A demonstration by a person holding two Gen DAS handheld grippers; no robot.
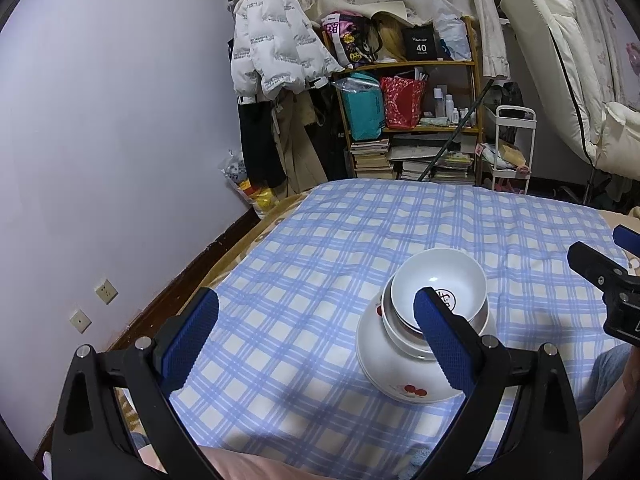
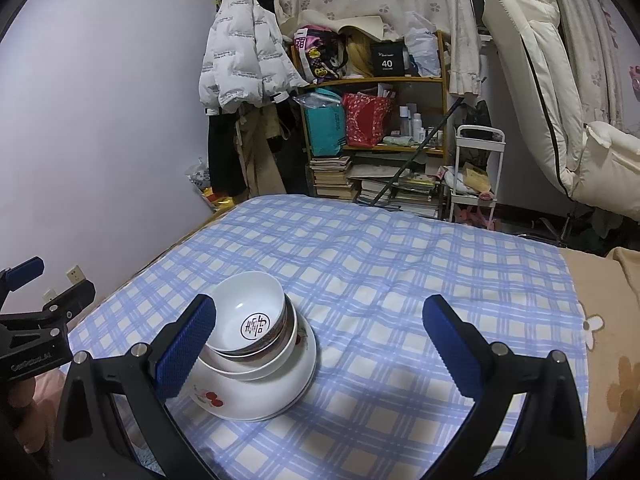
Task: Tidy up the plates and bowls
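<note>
We're holding the left gripper [image 1: 316, 332] wide open, nothing between its blue pads [image 1: 192, 344], just hanging above the checked cloth [image 1: 320, 240]. Its right finger is crossing in front of the bowl stack [image 1: 420, 352] in that view, but we can't tell if it's actually touching. The right gripper [image 2: 320, 344] is spread just as wide and gripping nothing either; its left pad [image 2: 186, 350] is sitting right up against the stack's near side, contact unclear.

The stack itself is resting on the cloth between the two grippers: a small bowl [image 2: 250, 316] with a round black emblem is nesting on top, tilted a bit, inside a mid bowl [image 2: 280, 350], which is sitting in a big bowl [image 2: 256, 396] with red cherries. Behind the bed, a cluttered shelf [image 2: 372, 80] and a white jacket [image 2: 240, 60] are hanging around by the wall.
</note>
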